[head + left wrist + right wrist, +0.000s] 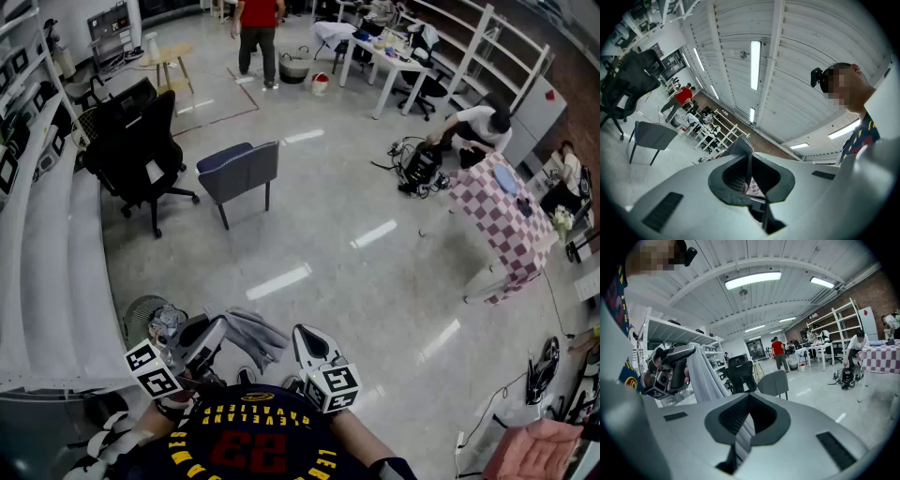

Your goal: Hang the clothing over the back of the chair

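Clothing, a light grey cloth garment point(255, 335), is held up in the air between the two tools, close in front of the person's dark printed shirt point(248, 441). The left hand-held gripper point(217, 330) is clenched on it: in the left gripper view the jaws are seen pressed together with a thin grey fold pinched between them, and an edge of the fabric stands up just above the jaw tips. The right hand-held gripper point(306, 340) is likewise clamped on the garment; in the right gripper view a strip of the cloth is seen running down through the narrow slit between its jaws. From there the fabric is stretched across to the left hand-held gripper, off which it hangs in long folds. The two tools are held near each other, side by side, with the bunched cloth between them.

A grey-blue upholstered chair with thin dark legs point(241, 170) stands well ahead of both hand-held grippers, across a shiny pale floor point(337, 272), and is not touched by the garment. A black office chair on castors point(141, 148) is placed just beside it, on the left gripper's side. White curved shelving point(52, 272) is seen beyond the left hand-held gripper. Far ahead on the right gripper's side stands a desk covered with a pink-and-white chequered cloth point(499, 223), beside which a person is bent over.
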`<state>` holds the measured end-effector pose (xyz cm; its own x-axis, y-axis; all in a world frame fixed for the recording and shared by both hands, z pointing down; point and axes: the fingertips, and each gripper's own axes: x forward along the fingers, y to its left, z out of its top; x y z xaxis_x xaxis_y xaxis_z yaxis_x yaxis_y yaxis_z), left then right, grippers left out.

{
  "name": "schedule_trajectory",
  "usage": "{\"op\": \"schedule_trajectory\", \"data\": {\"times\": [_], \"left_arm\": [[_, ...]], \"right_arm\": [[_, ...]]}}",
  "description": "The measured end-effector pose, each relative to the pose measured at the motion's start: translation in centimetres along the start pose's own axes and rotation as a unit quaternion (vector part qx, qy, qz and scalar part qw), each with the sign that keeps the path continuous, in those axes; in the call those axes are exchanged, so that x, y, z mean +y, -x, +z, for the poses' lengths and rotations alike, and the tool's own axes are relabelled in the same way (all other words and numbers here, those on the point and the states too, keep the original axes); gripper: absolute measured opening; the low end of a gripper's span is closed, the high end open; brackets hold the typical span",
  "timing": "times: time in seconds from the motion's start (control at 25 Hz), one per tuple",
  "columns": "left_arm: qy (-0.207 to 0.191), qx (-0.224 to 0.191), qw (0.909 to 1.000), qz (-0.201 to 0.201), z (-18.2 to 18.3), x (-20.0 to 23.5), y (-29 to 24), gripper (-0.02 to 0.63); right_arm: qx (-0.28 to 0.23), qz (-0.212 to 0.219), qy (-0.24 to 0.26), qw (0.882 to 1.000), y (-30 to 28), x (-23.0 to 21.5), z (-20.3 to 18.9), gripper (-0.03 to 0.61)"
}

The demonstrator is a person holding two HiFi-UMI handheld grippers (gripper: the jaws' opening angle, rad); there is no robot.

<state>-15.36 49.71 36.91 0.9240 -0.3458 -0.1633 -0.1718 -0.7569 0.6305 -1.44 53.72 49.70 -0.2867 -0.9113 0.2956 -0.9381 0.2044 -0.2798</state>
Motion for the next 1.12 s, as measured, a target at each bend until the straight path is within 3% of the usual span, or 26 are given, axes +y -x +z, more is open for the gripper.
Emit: {"op": "schedule_trajectory", "data": {"times": [0.64,0.8,1.12], "left_arm": [[0.002,0.001,1.0,-0.006,0.6,0.6,1.1,0.011],[-0.001,0.0,1.0,-0.003,1.4,1.4,2.6,0.011],[0.015,0.007,0.9998,-0.008,2.2,4.2,5.9,0.011]], "right_arm": [[-0.005,-0.004,-0.001,1.0,-0.5,1.4,-0.2,0.008],[-0.013,-0.011,-0.022,1.0,-1.5,2.7,0.5,0.008],[0.0,-0.027,-0.013,1.0,-3.1,5.5,-1.1,0.008]]}}
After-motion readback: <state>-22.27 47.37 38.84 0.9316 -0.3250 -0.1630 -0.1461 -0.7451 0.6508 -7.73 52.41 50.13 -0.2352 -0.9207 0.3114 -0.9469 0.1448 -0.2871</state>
